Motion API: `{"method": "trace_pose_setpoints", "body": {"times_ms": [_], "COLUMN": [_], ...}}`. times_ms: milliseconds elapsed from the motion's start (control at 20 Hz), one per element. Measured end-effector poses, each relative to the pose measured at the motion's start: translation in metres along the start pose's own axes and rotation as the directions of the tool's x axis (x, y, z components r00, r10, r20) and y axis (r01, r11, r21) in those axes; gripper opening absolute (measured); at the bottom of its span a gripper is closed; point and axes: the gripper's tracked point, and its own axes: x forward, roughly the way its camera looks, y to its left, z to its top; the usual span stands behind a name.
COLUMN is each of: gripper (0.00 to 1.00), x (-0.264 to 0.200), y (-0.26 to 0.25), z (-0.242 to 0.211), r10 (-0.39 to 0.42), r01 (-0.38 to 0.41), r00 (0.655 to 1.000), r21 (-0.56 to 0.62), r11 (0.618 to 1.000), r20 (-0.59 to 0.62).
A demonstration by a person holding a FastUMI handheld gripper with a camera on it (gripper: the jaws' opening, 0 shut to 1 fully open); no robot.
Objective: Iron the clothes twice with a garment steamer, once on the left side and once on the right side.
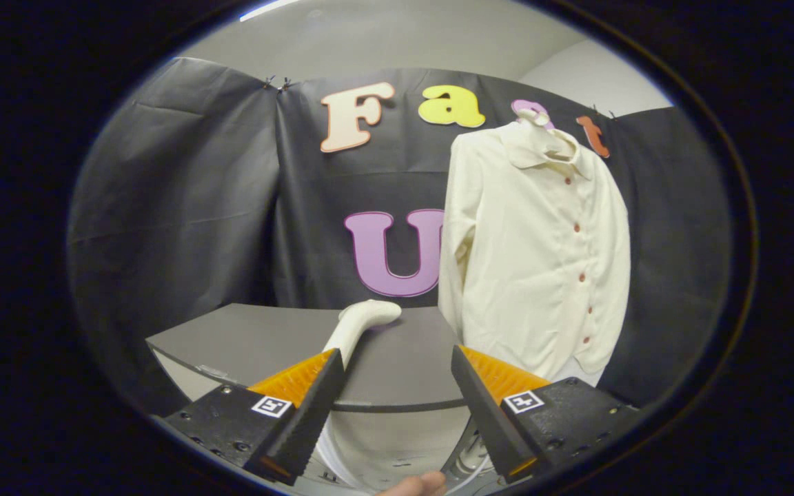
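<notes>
A cream long-sleeved shirt (535, 255) with reddish buttons hangs upright on a hanger against the black cloth wall, beyond and a little right of my right finger. A white garment steamer (366, 318) lies on the grey table (259, 337), its head pointing away. Its handle runs back toward me and passes behind the tip of my left finger (307, 406). My gripper (394, 353) is open with a wide gap, and nothing sits between the fingers. It hovers at the table's near edge, apart from the shirt.
The table's curved front edge runs just beyond the fingers, with a pale rounded shape (383, 448) below it. A person's fingertip (416, 486) shows close under the gripper. Black cloth walls close the booth behind and to the left.
</notes>
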Motion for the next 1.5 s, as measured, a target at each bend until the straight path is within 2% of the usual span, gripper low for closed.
{"method": "trace_pose_setpoints", "body": {"times_ms": [100,250,350,500,600,700,800,850,900,1000,1050,1200,1300,1350,1500], "gripper": [0.96,0.97,0.97,0.98,0.98,0.96,0.97,0.96,0.91,0.89,0.88,0.46,0.42,0.41,0.37], "x": [0.022,0.056,0.078,0.103,0.117,0.119,0.121,0.122,0.123,0.126,0.129,0.131,0.132,0.131,0.131], "y": [0.0,0.016,0.019,0.041,0.049,0.045,0.052,0.053,0.058,0.066,0.072,0.065,0.059,0.058,0.064], "z": [0.008,0.015,0.015,-0.004,-0.01,-0.035,-0.059,-0.065,-0.066,-0.069,-0.066,-0.062,-0.055,-0.049,-0.035], "r10": [-0.016,0.006,-0.023,-0.005,-0.006,-0.055,-0.04,-0.053,-0.056,-0.045,-0.046,-0.106,-0.162,-0.166,-0.104], "r01": [0.016,0.0,0.036,0.015,0.016,0.056,0.018,0.015,0.023,0.029,0.042,0.101,0.16,0.163,0.103], "r00": [1.0,0.995,0.985,0.936,0.915,0.856,0.8,0.788,0.791,0.799,0.814,0.837,0.86,0.874,0.932], "r21": [0.017,0.064,0.073,0.027,0.023,-0.013,-0.044,-0.066,-0.062,-0.036,-0.021,-0.04,-0.045,-0.047,-0.022], "r11": [1.0,0.998,0.997,1.0,1.0,0.998,0.999,0.998,0.998,0.999,0.999,0.994,0.986,0.986,0.994], "r20": [-0.027,-0.102,-0.17,-0.353,-0.404,-0.514,-0.599,-0.614,-0.609,-0.6,-0.579,-0.537,-0.484,-0.456,-0.348]}}
